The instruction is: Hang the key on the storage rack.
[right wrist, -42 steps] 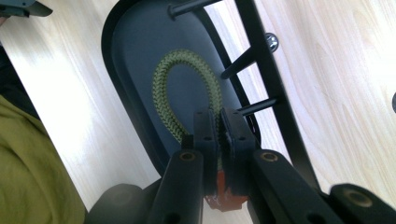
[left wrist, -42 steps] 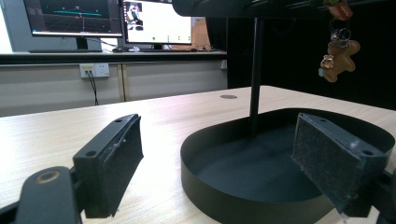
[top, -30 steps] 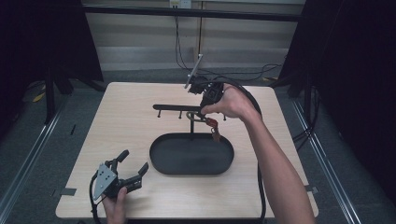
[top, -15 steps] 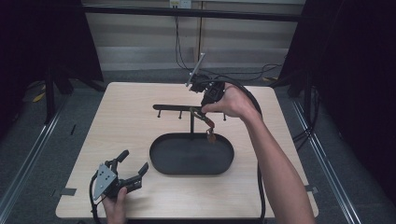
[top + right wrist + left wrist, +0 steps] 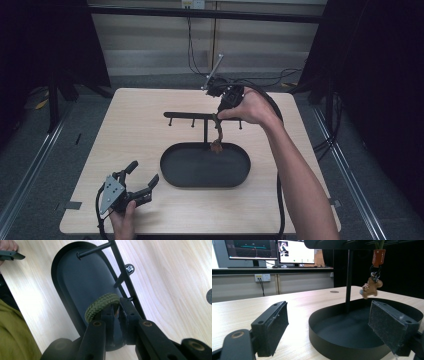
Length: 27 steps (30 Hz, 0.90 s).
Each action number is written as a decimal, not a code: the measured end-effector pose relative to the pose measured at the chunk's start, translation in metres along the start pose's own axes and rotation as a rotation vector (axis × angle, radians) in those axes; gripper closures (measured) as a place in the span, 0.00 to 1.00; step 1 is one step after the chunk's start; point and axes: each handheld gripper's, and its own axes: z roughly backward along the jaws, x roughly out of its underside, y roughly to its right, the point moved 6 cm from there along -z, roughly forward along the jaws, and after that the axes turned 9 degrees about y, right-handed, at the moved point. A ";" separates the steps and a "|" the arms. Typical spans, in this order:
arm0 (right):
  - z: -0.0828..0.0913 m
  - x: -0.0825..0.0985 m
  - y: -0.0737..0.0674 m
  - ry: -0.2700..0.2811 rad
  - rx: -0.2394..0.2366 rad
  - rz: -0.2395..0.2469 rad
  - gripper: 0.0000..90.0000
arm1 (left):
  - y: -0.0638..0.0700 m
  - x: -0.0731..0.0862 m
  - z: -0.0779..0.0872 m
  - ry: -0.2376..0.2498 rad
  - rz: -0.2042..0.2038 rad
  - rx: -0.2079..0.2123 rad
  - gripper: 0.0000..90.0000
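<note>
Keychain [image 5: 372, 277]: one; a braided olive cord loop [image 5: 100, 306], an orange tab, metal rings and a small brown figure-shaped charm; it hangs by the rack's crossbar, the charm dangling just above the far edge of the tray (its details too small to read in the high view).
Right gripper [image 5: 115, 315]: held over the crossbar, pointing down; its jaws have just been easing apart a little, yet the pads stand nearly together with the cord loop pinched between them; the part of the cord inside the jaws is hidden, and whether the loop sits on a peg I cannot tell.
Rack [image 5: 205, 117]: one; thin black metal, an upright post with a level crossbar; short pegs hang from the bar, at least four counted in the high view (the hand covers part of the bar).
Tray [image 5: 172, 175]: one; black, oval, low-walled, matt; the post rises from its far side; the near rim is cut off in the left gripper view.
Left gripper [image 5: 139, 181]: resting near the table's near left corner, well apart from the keychain; jaws spread wide, nothing between the flat, rough black pads.
Table [image 5: 125, 125]: one; pale wood-grain top, rounded corners.
</note>
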 end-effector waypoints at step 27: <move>0.006 0.021 -0.005 0.086 -0.117 -0.077 0.59 | 0.000 0.000 0.000 0.005 -0.003 -0.006 0.18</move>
